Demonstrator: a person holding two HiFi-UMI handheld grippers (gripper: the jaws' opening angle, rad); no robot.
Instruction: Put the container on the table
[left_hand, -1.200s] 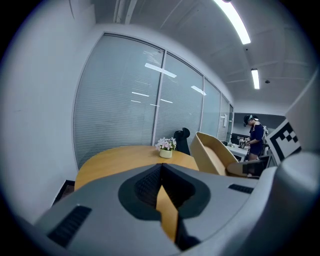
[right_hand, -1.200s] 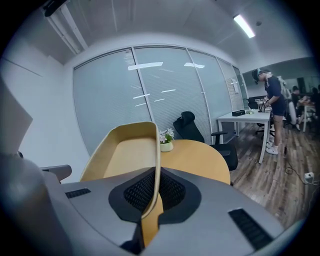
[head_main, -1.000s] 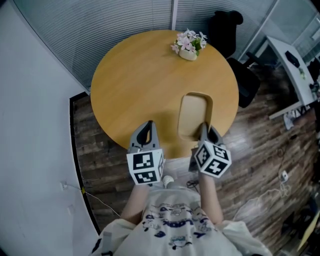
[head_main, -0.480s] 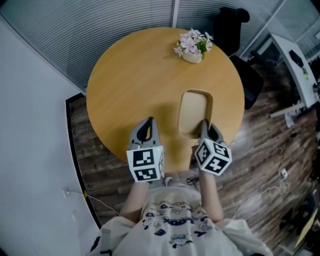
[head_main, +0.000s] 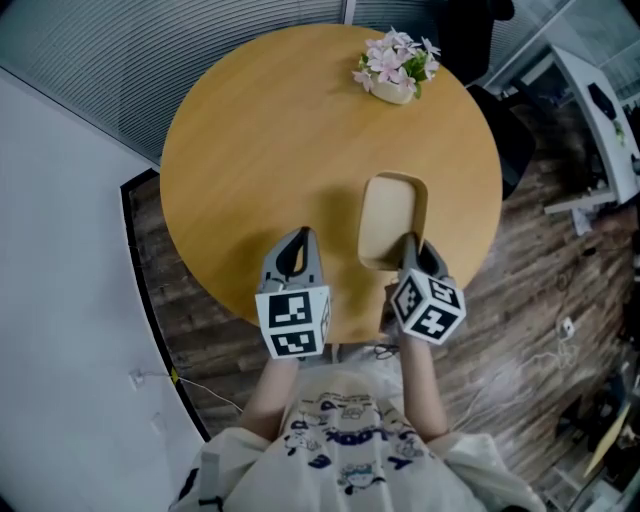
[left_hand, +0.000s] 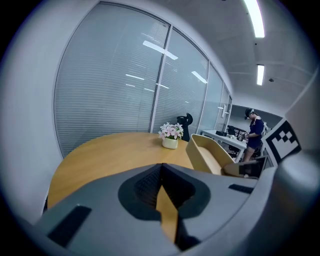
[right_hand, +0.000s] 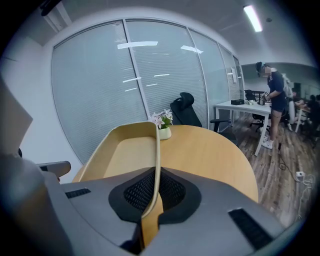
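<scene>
Right gripper (head_main: 408, 246) is clamped on the near end of the container (head_main: 390, 215). In the right gripper view its jaws (right_hand: 150, 200) are pressed together on the thin right-hand wall of the container (right_hand: 125, 155), with the rim running up between them. The left gripper (head_main: 296, 238) is beside it, well clear of the container. In the left gripper view its jaws (left_hand: 162, 192) are closed on each other with nothing between them.

Compared with a second ago, both grippers have come further in over the round wooden table (head_main: 260, 130). The table's near edge, which lay just behind the jaws, now sits back under the marker cubes. The container's near end, which was close to that edge, is now well inside it. The pot of pink flowers (head_main: 395, 65) remains at the far side of the table, straight ahead of the right gripper and well beyond the container.

The container stretches forward from the right gripper. It is a pale tan, oblong tray with rounded corners and thin raised walls, and it is empty. From the left gripper it (left_hand: 207, 155) appears off to the right, with its open side showing. A soft shadow falls on the tabletop along its left side. Whether its base touches the table cannot be made out.
</scene>
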